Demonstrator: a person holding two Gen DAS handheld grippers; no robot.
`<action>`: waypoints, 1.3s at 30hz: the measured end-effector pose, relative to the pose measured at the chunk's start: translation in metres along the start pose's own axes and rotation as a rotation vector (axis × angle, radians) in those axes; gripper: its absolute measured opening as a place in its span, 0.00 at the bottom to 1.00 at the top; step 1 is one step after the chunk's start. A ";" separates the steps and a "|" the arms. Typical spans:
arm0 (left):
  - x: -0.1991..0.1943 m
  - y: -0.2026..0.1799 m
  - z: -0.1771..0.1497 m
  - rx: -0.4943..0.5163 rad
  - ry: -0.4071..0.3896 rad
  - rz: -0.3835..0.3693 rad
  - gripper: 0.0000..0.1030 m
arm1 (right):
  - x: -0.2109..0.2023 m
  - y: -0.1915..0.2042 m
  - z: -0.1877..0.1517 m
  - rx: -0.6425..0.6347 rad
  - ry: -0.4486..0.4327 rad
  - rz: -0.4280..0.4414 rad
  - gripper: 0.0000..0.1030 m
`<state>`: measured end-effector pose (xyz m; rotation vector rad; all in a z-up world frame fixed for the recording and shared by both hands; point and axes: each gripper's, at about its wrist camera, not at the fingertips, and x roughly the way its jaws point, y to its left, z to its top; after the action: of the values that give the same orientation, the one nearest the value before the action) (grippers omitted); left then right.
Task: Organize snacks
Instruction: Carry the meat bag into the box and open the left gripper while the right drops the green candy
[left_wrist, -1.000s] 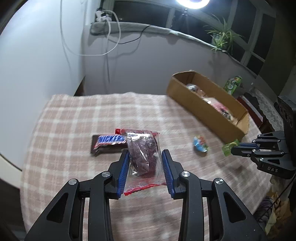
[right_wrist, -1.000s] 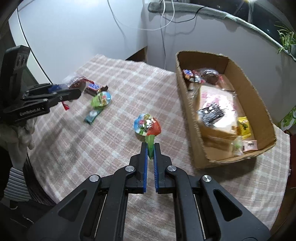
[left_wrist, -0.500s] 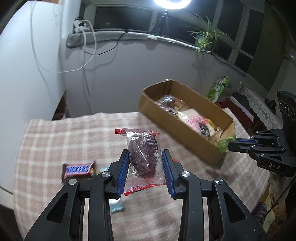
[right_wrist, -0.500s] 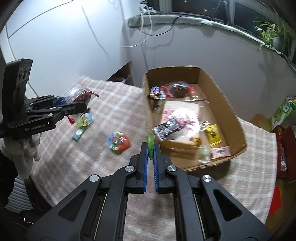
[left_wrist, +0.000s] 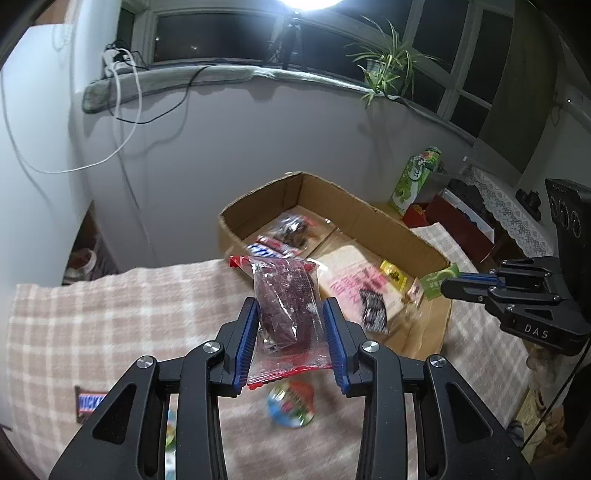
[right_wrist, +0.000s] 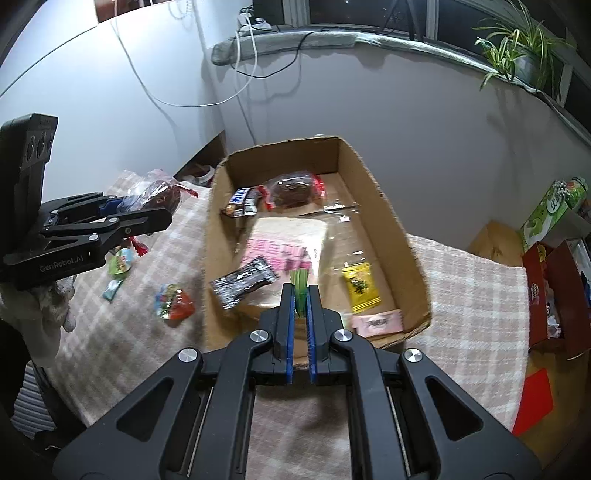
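Crinkly clear plastic wraps a dark cake packet (left_wrist: 286, 299), light and squashable, pinched mid-body in the left tool (left_wrist: 290, 314) short of the cardboard box (left_wrist: 373, 218); the right tool (right_wrist: 300, 295) clamps a thin green sachet (right_wrist: 299, 282) over it.

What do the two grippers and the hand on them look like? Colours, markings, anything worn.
Both are matte black, angular, with blue ribbed jaw pads and silver pivot bolts. The left gripper reads "GenRobot.AI"; the right gripper reads "DAS". Each carries a black block with round lenses. The left hand wears a pale knit glove.

Pale wall (left_wrist: 258, 147) below dark windows (left_wrist: 221, 37), bright lamp (left_wrist: 310, 3), sill plant (left_wrist: 388, 70), checked tablecloth (left_wrist: 110, 314).
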<state>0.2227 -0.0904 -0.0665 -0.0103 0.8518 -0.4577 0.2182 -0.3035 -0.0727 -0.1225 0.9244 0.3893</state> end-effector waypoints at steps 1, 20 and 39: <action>0.004 -0.003 0.004 0.004 0.001 -0.001 0.33 | 0.001 -0.003 0.001 0.003 0.001 -0.001 0.05; 0.072 -0.040 0.046 0.043 0.037 -0.027 0.33 | 0.028 -0.049 0.009 0.053 0.021 0.010 0.05; 0.088 -0.055 0.053 0.083 0.050 -0.004 0.47 | 0.026 -0.048 0.010 0.029 -0.008 -0.019 0.57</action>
<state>0.2902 -0.1837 -0.0848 0.0764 0.8811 -0.4988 0.2583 -0.3378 -0.0904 -0.1035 0.9203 0.3584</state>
